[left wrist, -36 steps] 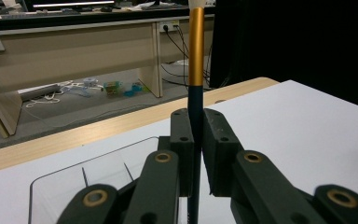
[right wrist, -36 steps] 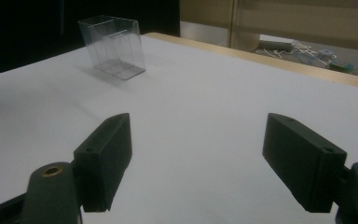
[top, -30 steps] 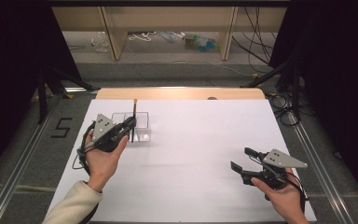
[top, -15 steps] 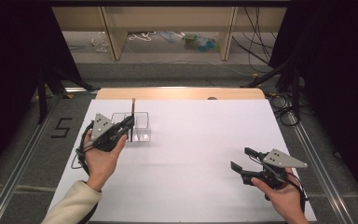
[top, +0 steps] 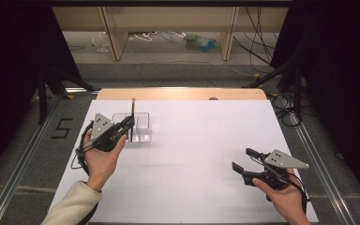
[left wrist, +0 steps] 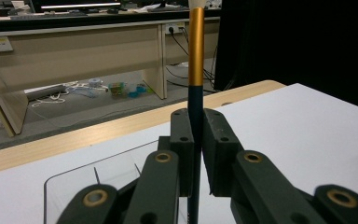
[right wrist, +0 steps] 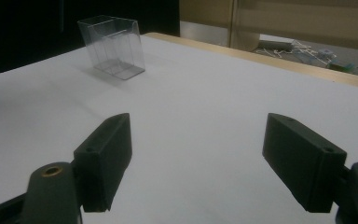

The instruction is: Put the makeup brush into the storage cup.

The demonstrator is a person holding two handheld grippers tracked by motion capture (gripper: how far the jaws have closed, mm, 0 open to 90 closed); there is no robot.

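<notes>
**Inspector:** Report what has changed in the last second.

**Operator:** Nothing has. My left gripper (top: 127,125) sits where it sat, at the near left of the table (top: 201,140), and its jaws are clamped tight on the brush (left wrist: 196,70). In the left gripper view the pads (left wrist: 182,140) press the dark handle from both sides, with the gold ferrule standing upright above them.

**Inspector:** Where is the brush relative to the box?

**Operator:** Right at the clear box (top: 138,127), held upright at its left part. Whether the lower end is over the rim or already inside, I cannot tell; my gripper hides it.

**Inspector:** And the other hand?

**Operator:** My right gripper (top: 243,159) rests at the near right, well apart from the box, jaws wide and holding nothing.

**Inspector:** Your reading?

**Operator:** A pause, in my judgement. The grip is sound and the brush is lined up; lowering it into the box and letting go looks like what remains.
</notes>
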